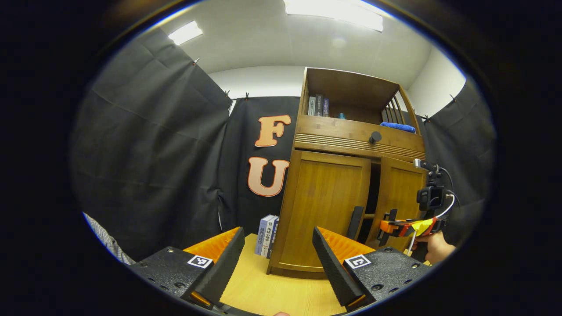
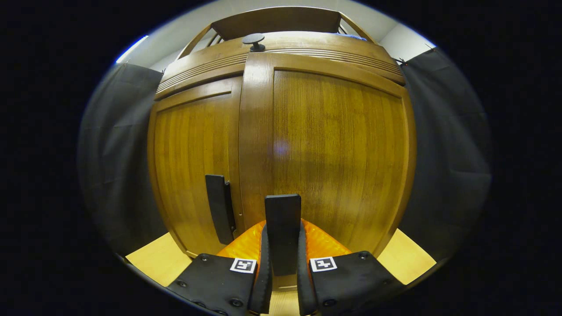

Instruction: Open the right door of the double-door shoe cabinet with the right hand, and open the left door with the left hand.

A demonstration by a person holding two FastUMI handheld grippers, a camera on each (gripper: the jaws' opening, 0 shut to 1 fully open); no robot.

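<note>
right hand-held gripper (image 2: pixel 283 263): clenched on the upright black bar handle (image 2: pixel 283 224) of the brown wooden right door (image 2: pixel 333 153), already ajar. left hand-held gripper (image 1: pixel 279 259): released; left door's black handle (image 1: pixel 355 222) lies ahead and rightward, long axis vertical.
</note>
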